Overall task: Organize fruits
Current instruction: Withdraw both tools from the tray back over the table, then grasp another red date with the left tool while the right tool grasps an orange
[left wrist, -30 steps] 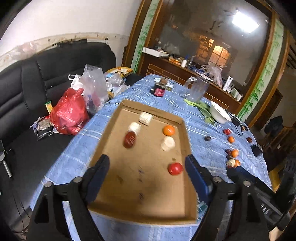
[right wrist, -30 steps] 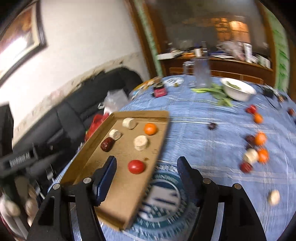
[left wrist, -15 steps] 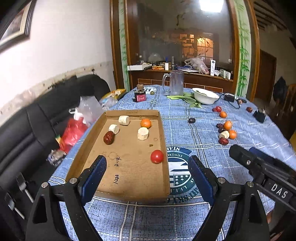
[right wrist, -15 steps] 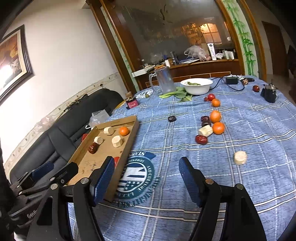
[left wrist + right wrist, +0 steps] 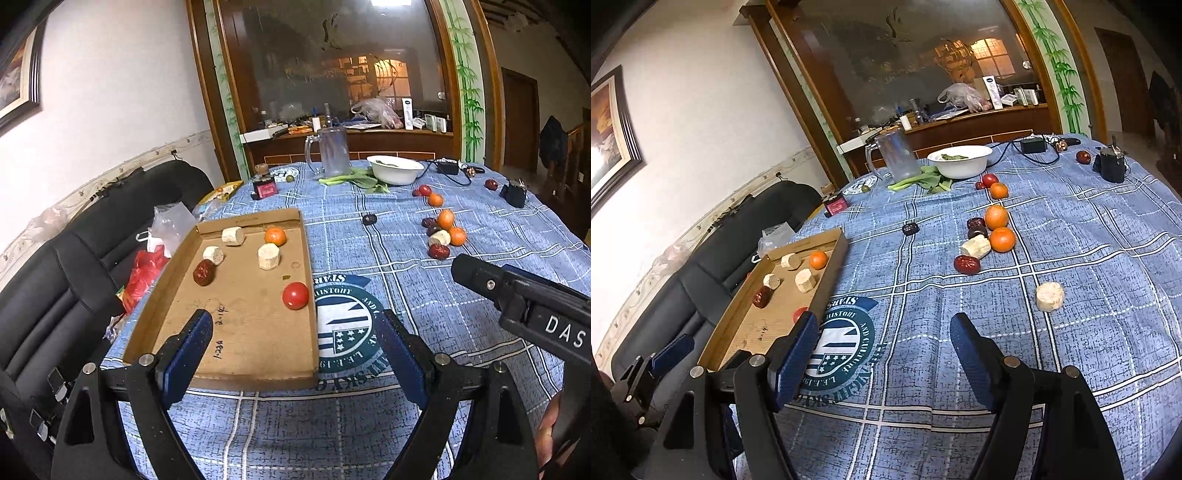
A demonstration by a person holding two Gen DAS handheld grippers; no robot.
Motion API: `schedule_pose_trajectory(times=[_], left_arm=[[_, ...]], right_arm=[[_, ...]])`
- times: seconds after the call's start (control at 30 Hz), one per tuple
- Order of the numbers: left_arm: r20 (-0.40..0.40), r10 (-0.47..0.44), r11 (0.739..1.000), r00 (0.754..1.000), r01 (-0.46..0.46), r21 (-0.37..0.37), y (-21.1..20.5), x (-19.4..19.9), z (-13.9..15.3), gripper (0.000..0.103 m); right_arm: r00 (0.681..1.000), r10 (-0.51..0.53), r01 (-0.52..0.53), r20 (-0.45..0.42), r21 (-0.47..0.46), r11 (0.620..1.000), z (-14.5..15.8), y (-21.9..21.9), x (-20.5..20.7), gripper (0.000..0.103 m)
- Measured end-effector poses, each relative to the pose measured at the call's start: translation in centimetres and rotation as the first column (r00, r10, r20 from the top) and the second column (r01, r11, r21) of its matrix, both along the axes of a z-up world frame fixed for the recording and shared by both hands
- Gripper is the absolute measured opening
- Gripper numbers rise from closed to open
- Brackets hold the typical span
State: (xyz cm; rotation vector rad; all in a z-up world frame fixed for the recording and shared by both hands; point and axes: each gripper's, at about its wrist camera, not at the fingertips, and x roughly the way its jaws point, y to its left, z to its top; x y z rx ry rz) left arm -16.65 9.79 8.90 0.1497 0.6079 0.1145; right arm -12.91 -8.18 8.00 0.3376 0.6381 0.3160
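A cardboard tray (image 5: 236,347) lies at the table's left edge and holds a red tomato (image 5: 295,295), a small orange (image 5: 275,236), a dark red date (image 5: 203,272) and three pale cut chunks (image 5: 268,256). It also shows in the right wrist view (image 5: 738,325). Loose fruit lies on the blue cloth: oranges (image 5: 1002,239), dates (image 5: 966,264) and pale chunks (image 5: 1049,296). My left gripper (image 5: 295,350) is open and empty over the tray's near edge. My right gripper (image 5: 882,347) is open and empty above the cloth's round emblem.
A white bowl (image 5: 960,160), greens, a glass jug (image 5: 895,157), a small jar (image 5: 264,182), cables and a black object (image 5: 1111,164) sit at the table's far side. A black sofa (image 5: 55,266) with plastic bags stands left of the table.
Both grippers have pulled back and swung right, away from the tray. The tray's fruit has stayed in place. Both grippers have stayed open.
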Motion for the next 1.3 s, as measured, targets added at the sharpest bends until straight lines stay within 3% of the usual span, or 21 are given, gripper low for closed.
schedule_pose_trajectory(times=[0.37,0.5,0.7,0.97,1.1,1.3], left_arm=[[-0.039,-0.022,0.999,0.999,0.021,-0.028,0.0,0.8,-1.2,0.089],[-0.041,-0.043,0.997,0.998,0.041,-0.064,0.4,1.0,-1.2,0.089],[-0.036,-0.080,0.988,0.996,0.075,-0.137,0.7,1.5,-1.5,0.089],[-0.023,-0.176,0.970,0.984,0.169,-0.172,-0.8,2.5,-0.9,0.089],[-0.048,-0.200,0.961,0.979,0.186,-0.202,-1.3,3.5,-1.1,0.089],[-0.102,-0.257,0.943,0.961,0.227,-0.242,-2.4,5.6,-1.4,0.089]], right_arm=[[0.999,0.004,-0.004,-0.032,-0.007,1.000,-0.9,-0.3,0.8,0.078],[0.999,-0.016,0.015,-0.029,-0.010,1.000,-0.2,-2.6,1.2,0.079],[0.989,-0.136,0.127,-0.060,-0.136,0.982,0.1,-8.3,3.0,0.083],[0.987,-0.082,0.056,-0.141,-0.182,0.982,-0.7,-10.0,9.3,0.083],[0.983,-0.091,0.062,-0.157,-0.182,0.981,-1.3,-10.0,13.9,0.065],[0.976,-0.087,0.057,-0.201,-0.149,0.987,-2.6,-9.2,20.5,0.064]])
